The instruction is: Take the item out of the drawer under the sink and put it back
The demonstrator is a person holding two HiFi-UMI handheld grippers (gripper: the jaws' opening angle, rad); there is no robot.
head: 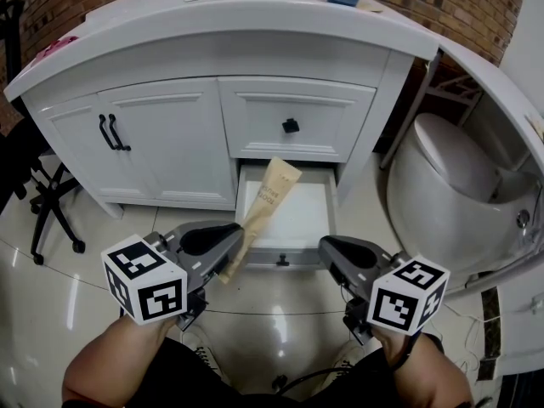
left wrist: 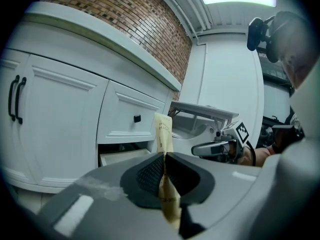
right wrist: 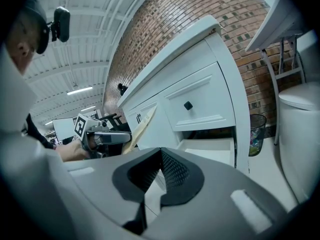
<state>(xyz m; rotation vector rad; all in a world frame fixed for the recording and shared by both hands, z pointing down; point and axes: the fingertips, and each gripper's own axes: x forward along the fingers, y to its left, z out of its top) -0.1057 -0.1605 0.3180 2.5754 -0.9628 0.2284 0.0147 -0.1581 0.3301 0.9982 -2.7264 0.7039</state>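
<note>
Jaws, L gripper [left wrist: 164,160]: clamped on the lower part of a tan paper packet [head: 270,195]. Jaws, R gripper [right wrist: 160,156]: pressed together, nothing btwn them.

Landmark = the pulled-out drawer [head: 285,256], bottom of the sink cabinet.

Positions vs drawer:
- Packet: up in the air, off the drawer's front-left corner. Upper end leans back over the drawer's left side. Lower end pokes out below the L jaws, on the floor side of the drawer front. Not touching the drawer, as far as L gripper view shows.
- L gripper: in front of the drawer, left of its middle.
- R gripper: in front of the drawer, off its right corner, apart from the handle.
- Upper drawer w/ black knob [head: 291,126]: directly above, shut.

Drawer inside: bare white bottom wherever visible. Strip behind the front panel is hidden in head view.

Progress (my read):
- Drawer opened: done.
- Item taken out: done, packet fully clear of the drawer & carried by L only.
- Put back: not yet done. Packet needs lowering into the drawer, prob. tipped flatter so it lies on the bottom, then L jaws let go.
- Closing the drawer: task line doesn't ask for it. If wanted, R is free & nearest the front.

Approx. halfway.
</note>
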